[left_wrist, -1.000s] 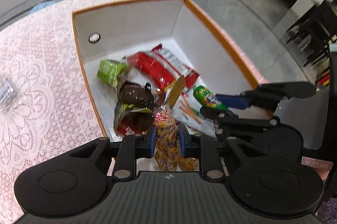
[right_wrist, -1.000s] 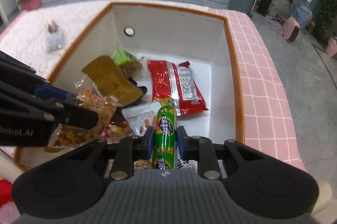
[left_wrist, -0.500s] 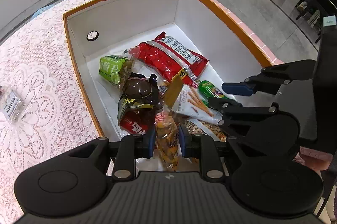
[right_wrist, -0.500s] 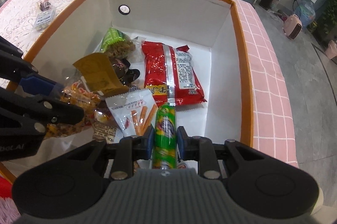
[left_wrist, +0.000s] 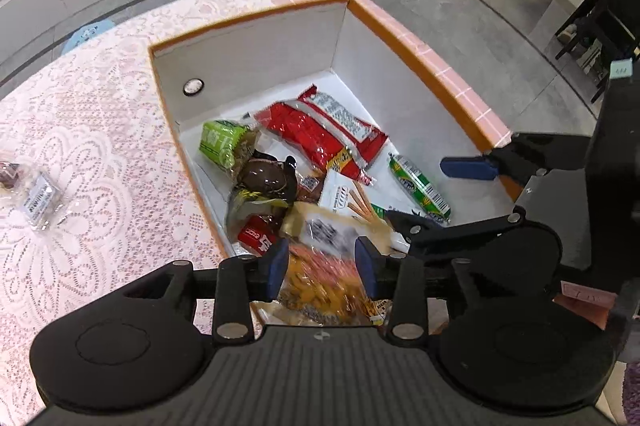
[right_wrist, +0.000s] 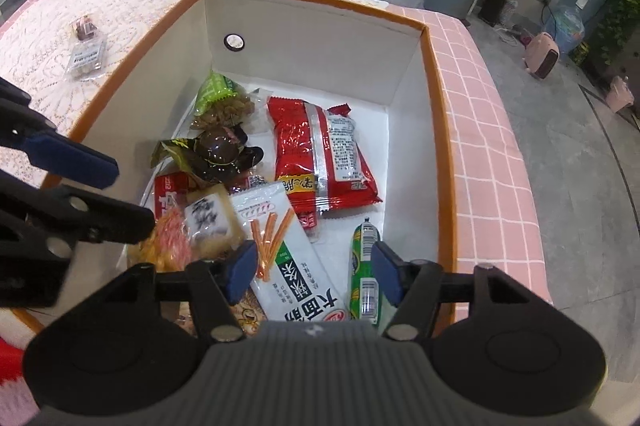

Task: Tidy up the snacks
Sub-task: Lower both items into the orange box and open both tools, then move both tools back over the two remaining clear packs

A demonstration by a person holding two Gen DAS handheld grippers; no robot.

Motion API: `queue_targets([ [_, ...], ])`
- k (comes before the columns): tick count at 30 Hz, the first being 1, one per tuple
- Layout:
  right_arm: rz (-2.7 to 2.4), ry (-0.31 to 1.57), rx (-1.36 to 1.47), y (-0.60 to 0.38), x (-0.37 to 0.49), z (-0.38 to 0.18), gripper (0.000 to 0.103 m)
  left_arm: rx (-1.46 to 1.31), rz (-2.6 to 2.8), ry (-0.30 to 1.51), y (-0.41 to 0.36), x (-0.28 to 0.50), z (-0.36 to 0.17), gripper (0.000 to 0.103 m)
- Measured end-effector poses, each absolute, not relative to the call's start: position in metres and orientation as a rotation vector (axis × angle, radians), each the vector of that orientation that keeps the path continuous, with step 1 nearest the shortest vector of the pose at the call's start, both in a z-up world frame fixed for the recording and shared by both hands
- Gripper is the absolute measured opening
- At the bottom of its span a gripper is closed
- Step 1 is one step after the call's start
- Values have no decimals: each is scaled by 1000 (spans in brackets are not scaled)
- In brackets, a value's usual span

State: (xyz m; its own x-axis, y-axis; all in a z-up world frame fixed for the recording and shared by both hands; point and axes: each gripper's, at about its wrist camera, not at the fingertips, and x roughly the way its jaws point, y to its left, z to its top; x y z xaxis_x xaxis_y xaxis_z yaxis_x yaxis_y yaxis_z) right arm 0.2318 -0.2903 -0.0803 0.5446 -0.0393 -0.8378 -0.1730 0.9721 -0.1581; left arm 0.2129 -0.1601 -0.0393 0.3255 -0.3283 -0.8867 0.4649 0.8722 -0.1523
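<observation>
Where lace tablecloth [left_wrist: 92, 154] ends, pink tiles [right_wrist: 480, 130] border grey floor [right_wrist: 580, 162].

We see the orange snack bag [left_wrist: 320, 282] between the left jaws smeared by blur, its lower end hidden behind the gripper body, while the white stick-snack pack [right_wrist: 292, 266] below the right jaws is cut off by that gripper's housing, its print partly lost.

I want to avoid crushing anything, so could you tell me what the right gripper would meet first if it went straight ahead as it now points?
Most likely the white stick-biscuit packet lying between the open fingers of the right gripper, though depth is unclear.
</observation>
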Motion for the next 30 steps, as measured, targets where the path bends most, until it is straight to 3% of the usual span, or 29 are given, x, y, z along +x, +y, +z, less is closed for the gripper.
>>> queue_targets([
  [5, 73, 971, -212, -288, 221, -67, 67, 107, -518, 1075, -145, 203, -19, 50],
  [20, 137, 760, -185, -233, 185, -18, 67, -3, -421, 867, -62, 170, 32, 51],
  [30, 248, 610, -48, -171, 179, -21, 70, -67, -276, 782, 11, 166, 29, 57],
])
